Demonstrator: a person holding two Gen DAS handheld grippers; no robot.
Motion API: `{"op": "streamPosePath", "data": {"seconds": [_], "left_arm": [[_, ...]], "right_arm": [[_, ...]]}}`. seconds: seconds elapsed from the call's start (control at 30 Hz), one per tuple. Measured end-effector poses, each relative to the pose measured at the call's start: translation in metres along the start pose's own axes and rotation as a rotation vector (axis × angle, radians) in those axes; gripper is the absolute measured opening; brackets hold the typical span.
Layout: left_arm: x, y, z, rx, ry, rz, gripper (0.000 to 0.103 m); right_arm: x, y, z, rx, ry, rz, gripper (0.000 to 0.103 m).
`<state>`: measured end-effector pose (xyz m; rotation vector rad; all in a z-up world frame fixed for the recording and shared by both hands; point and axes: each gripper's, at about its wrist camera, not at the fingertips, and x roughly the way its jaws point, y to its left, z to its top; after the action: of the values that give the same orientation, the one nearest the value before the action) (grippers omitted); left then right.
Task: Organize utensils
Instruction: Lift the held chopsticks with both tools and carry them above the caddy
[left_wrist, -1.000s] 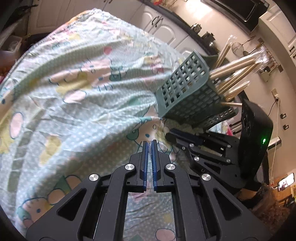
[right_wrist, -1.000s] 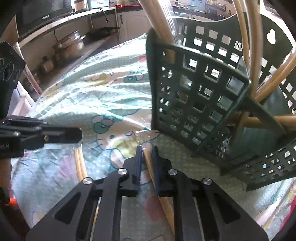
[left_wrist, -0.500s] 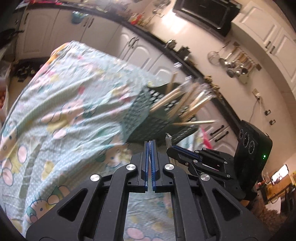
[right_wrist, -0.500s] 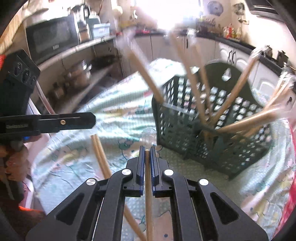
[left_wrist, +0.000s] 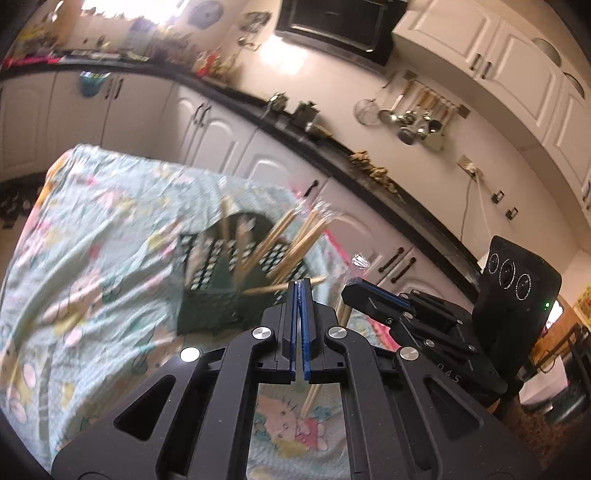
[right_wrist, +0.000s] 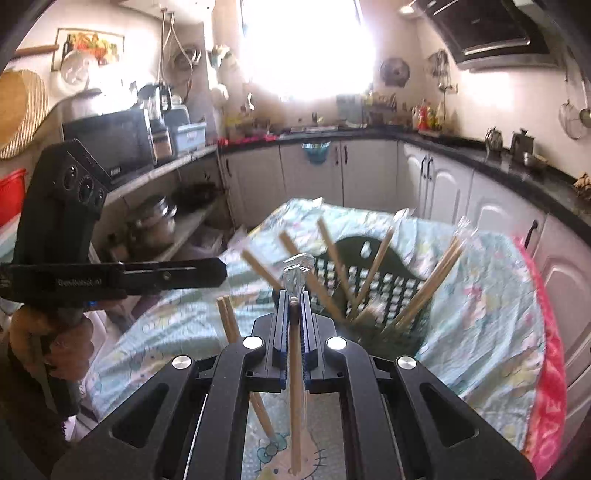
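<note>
A dark green lattice basket (left_wrist: 207, 280) (right_wrist: 373, 280) stands on the patterned tablecloth and holds several wrapped wooden chopsticks (left_wrist: 295, 232) that splay outward. My right gripper (right_wrist: 294, 295) is shut on a wrapped pair of wooden chopsticks (right_wrist: 295, 398), held upright above the cloth, short of the basket. Another pair of chopsticks (right_wrist: 231, 325) lies on the cloth by its left finger. My left gripper (left_wrist: 300, 286) is shut and empty, raised above the table. The right gripper (left_wrist: 373, 295) shows to its right, the left gripper (right_wrist: 207, 271) in the right wrist view.
The table wears a pale green cartoon-print cloth (left_wrist: 92, 258) with a pink edge (right_wrist: 550, 354). White cabinets under a black counter (left_wrist: 332, 147) run behind it. Shelves with pots and a microwave (right_wrist: 110, 140) stand at the left.
Both grippers have risen and pulled back from the basket, which now looks smaller and farther. The right gripper carried the chopsticks up from the cloth. The left stays shut.
</note>
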<state>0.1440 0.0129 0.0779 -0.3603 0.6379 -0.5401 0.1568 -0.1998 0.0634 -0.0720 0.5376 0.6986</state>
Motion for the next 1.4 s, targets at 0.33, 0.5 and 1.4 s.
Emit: {"op": "streamPosePath", "data": {"seconds": [0.33,0.5,1.4], "left_arm": [[-0.012,-0.044,0.046,0.105,-0.082,-0.041,0.0],[-0.019,-0.063,0.066,0.139,-0.132,-0.058,0.0],[-0.013,-0.065,0.144,0.204,-0.248,0.034,0.0]], "right_arm": [[-0.043,-0.005,0.035,0.001,-0.16,-0.032,0.006],[-0.063,-0.015,0.056,0.006,-0.233,-0.049,0.006],[-0.061,-0.06,0.121,0.007,-0.404,-0.14,0.006]]}}
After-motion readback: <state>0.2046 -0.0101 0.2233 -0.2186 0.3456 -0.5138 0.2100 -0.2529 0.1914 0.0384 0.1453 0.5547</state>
